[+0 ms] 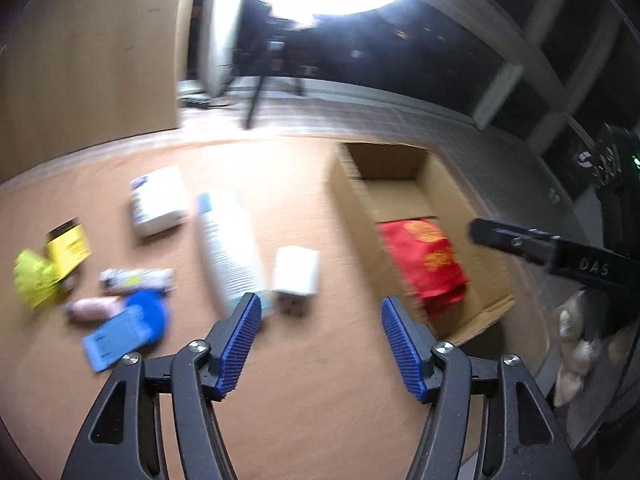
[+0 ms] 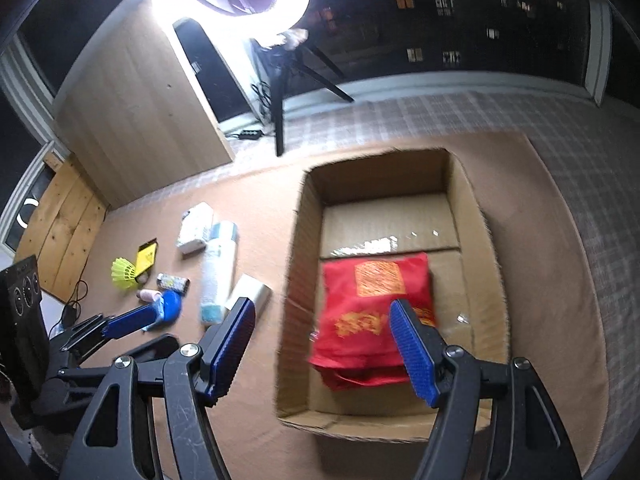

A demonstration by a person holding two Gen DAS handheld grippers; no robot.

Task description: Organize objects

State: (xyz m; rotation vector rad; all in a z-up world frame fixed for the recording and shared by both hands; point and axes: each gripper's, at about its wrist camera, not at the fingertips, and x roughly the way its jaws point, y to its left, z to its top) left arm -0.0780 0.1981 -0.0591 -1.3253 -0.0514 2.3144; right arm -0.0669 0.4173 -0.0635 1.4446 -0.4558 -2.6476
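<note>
A big brown mat point(image 2: 256, 420) lies flat on the checked floor point(image 2: 580, 128), and all the things sit on it. The biggest thing is an open brown cardboard box point(image 2: 296, 280) on the right side of the mat. Inside it, at the near end, lies a red cloth bag with gold print point(image 2: 372, 304), and the far end of the box shows bare cardboard. To the left of the box, well apart from it, the other things are spread out. A long white tube-shaped pack with a blue end point(image 1: 228, 248) lies pointing away, and a white and blue box point(image 1: 160, 200) sits just beside its far end. A small white box point(image 1: 297, 272) rests near the pack's close end. Farther left are a flat blue card with a round blue part point(image 1: 128, 324), a little silver tube point(image 1: 138, 278), a small pink thing point(image 1: 94, 307), a yellow and black packet point(image 1: 69, 246) and a yellow feathery shuttlecock point(image 1: 34, 280). The left tool point(image 1: 318, 344) hangs over the mat with its blue pads spread apart and nothing between them. The right tool point(image 2: 320, 344) hangs over the near edge of the cardboard box, spread apart too and holding nothing.
</note>
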